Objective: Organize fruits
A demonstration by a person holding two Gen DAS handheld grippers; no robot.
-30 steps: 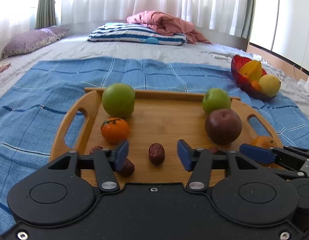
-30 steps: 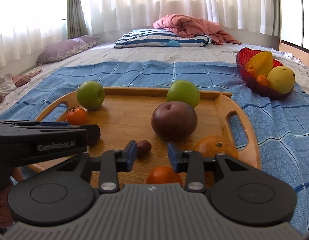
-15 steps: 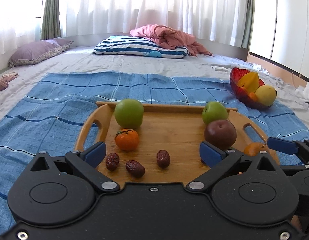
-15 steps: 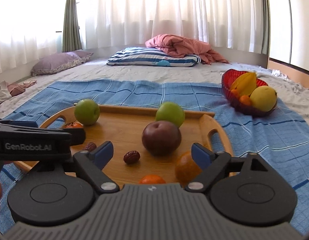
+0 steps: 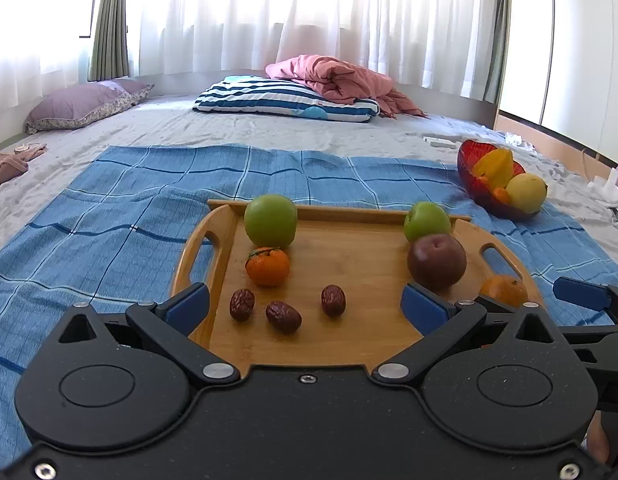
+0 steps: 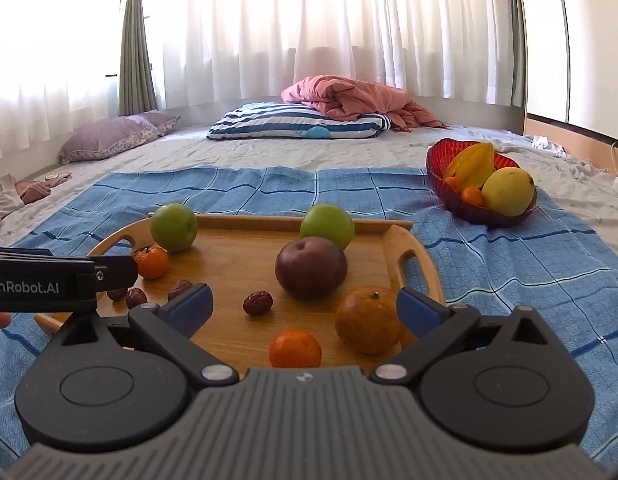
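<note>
A wooden tray [image 5: 365, 256] lies on a blue cloth and holds two green apples [image 5: 270, 221] [image 5: 426, 221], a dark plum [image 5: 436, 262], a tangerine [image 5: 267, 266], an orange [image 5: 503, 290] and three dates [image 5: 333, 300]. My left gripper [image 5: 305, 307] is open and empty above the tray's near edge. My right gripper [image 6: 305, 309] is open and empty over the tray [image 6: 237, 264], with a small tangerine [image 6: 295, 349], the orange [image 6: 368, 319], a date [image 6: 258, 303] and the plum [image 6: 311, 268] ahead of it.
A red bowl [image 6: 465, 208] with yellow and orange fruit sits on the cloth at the right, also in the left wrist view [image 5: 483, 196]. A striped pillow [image 5: 285, 100] and a pink blanket [image 5: 333, 80] lie at the back. The left gripper's side [image 6: 61, 280] shows at the left.
Both grippers have opened wide and drawn back and up from the tray, so more of the tray and bed shows. No fruit has moved.
</note>
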